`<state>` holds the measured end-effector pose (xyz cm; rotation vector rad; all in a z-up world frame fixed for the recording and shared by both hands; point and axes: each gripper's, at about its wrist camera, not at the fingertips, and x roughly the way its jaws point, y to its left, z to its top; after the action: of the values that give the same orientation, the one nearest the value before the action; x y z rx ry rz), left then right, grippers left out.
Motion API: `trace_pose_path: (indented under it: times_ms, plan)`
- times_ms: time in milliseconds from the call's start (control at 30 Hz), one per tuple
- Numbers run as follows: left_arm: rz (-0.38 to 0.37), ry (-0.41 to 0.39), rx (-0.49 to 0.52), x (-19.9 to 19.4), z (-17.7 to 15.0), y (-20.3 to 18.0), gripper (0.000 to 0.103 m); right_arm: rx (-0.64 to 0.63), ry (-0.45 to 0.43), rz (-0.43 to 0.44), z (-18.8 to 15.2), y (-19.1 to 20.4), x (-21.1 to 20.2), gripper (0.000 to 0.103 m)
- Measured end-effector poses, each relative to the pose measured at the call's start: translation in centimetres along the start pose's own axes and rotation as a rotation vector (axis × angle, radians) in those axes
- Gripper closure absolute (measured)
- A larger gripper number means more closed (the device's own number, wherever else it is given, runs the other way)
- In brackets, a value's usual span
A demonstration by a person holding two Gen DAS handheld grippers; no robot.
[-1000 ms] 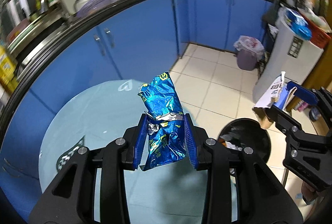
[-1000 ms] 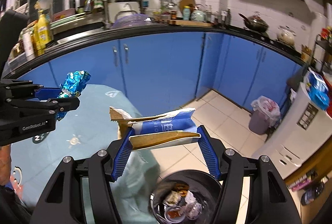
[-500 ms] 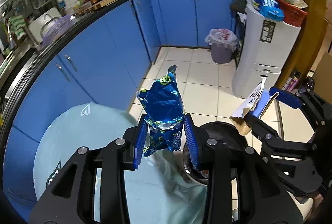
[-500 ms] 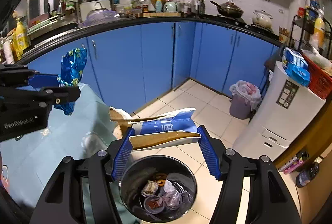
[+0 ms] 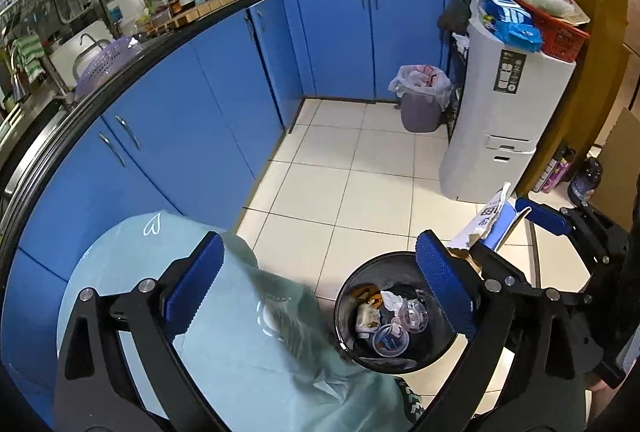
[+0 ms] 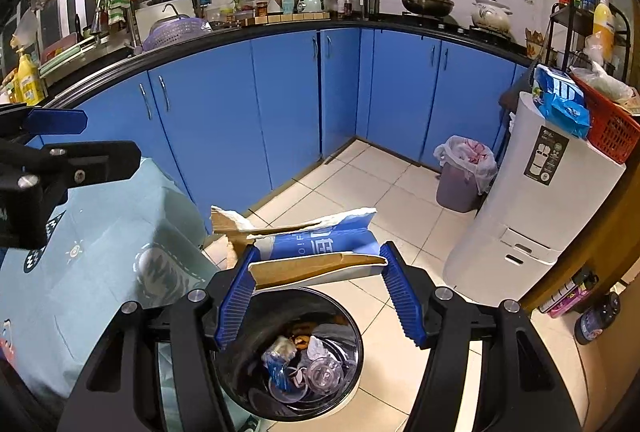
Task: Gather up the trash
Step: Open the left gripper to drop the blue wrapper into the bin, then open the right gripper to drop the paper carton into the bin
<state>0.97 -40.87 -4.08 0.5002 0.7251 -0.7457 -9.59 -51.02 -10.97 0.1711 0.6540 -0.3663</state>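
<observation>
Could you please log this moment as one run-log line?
left tool: just opened, empty | right tool: holding torn carton above black bin | blue wrapper: in bin

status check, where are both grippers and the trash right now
Left gripper jaws just opened, empty. Right gripper shut on torn carton, above black bin. Blue wrapper in bin. Nothing blocking.

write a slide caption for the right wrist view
Right gripper holds a torn blue carton above the black trash bin.
</observation>
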Motion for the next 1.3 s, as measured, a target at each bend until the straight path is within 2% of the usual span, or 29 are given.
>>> trace_pose_path:
  times_ms: [100,167,267,367,533,1300]
  plan:
    - [0.002,0.005,-0.009,0.01,0.03,0.22,0.008,-0.006,0.007,0.012,0.01,0.24,0.14,0.041]
    - [0.005,0.005,-0.009,-0.03,0.03,0.17,0.007,-0.009,0.007,0.014,-0.04,0.41,0.08,0.029]
    - [-0.002,0.005,-0.009,-0.12,-0.06,0.16,0.006,-0.007,-0.004,0.015,-0.09,0.41,-0.18,0.020]
    - [-0.013,0.008,-0.009,-0.19,-0.16,-0.01,0.005,-0.003,-0.002,0.005,-0.13,0.29,-0.21,0.015]
    - [-0.023,0.032,-0.011,0.07,-0.36,-0.01,0.004,0.015,0.011,0.004,-0.23,-0.01,-0.05,0.014]
    - [-0.042,0.038,-0.014,-0.31,-0.78,0.16,0.004,0.016,0.012,0.005,-0.43,-0.29,-0.22,0.014]
